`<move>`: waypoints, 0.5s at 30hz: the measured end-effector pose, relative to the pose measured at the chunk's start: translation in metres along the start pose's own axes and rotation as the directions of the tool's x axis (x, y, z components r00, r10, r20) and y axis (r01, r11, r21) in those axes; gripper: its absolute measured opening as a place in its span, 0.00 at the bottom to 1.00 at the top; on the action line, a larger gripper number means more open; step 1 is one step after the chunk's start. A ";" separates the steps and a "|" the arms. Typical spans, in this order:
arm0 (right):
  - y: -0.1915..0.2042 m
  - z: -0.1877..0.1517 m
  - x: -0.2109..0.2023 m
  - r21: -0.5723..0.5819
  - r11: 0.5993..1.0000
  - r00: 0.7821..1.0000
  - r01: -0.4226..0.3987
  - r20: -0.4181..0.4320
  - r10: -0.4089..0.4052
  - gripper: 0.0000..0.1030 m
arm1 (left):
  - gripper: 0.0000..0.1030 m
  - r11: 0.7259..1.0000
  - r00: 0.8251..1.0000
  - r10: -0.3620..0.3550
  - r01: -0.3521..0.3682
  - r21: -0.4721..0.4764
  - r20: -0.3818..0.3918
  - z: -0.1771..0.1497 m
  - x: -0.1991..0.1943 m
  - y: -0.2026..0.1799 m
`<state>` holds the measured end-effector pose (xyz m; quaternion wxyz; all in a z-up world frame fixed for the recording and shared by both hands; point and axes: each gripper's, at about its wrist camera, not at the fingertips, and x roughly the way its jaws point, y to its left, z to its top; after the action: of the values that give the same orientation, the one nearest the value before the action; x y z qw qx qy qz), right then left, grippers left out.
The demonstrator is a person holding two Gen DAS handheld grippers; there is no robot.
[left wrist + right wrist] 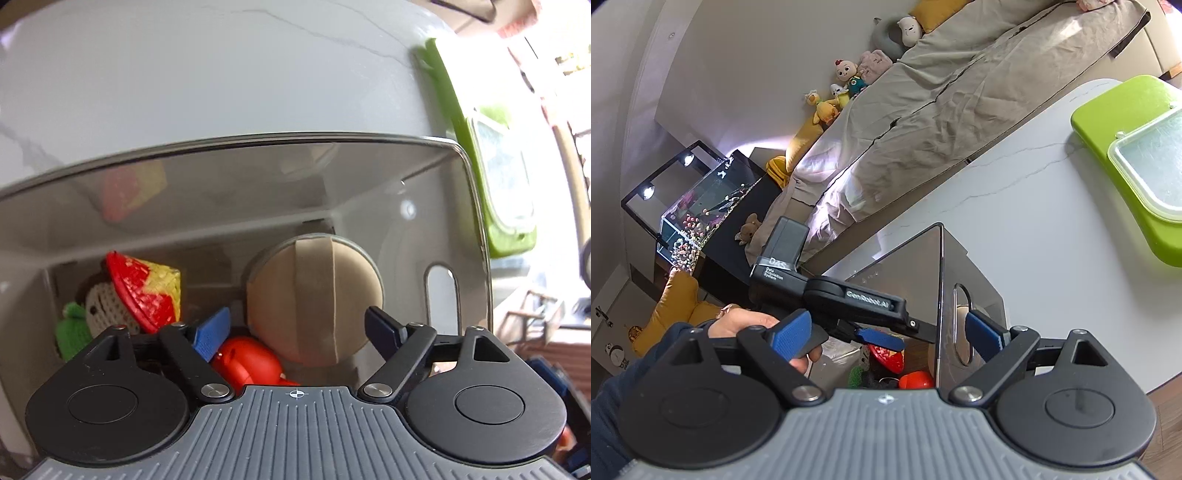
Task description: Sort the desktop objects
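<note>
Grey bin (436, 192) holds a tan ball (314, 295) between spread left tongs (299, 328).

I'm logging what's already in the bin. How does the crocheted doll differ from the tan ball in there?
The crocheted doll is knitted yarn with a face, a red-and-yellow hat and green clothing; the tan ball is smooth, plain and round. The doll sits against the left wall, the ball right of centre. The ball looks larger. Both lie inside the clear bin.

Crocheted doll (110, 299), red toy (251, 363), tan ball (314, 299) lie inside grey bin (258, 177).
</note>
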<state>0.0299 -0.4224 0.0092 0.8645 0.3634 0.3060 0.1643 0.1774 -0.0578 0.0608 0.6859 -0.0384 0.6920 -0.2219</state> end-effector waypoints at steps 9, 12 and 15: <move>-0.002 -0.002 0.006 0.013 1.000 1.000 0.004 -0.025 -0.004 0.89 | 0.89 0.996 0.996 0.086 -0.086 0.023 -0.007 0.001 0.067 0.001; -0.002 -0.002 0.006 0.017 1.000 1.000 0.007 -0.024 -0.007 0.89 | 0.89 0.943 0.959 0.271 -0.281 0.180 0.077 -0.008 0.063 -0.017; -0.003 -0.002 0.004 0.015 1.000 1.000 0.005 -0.020 -0.005 0.90 | 0.78 0.943 0.956 0.270 -0.286 0.173 0.111 -0.008 0.050 -0.018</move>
<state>0.0319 -0.4211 0.0038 0.8590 0.3676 0.3169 0.1633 0.1623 -0.0901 0.0201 0.7398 0.1147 0.6367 -0.1848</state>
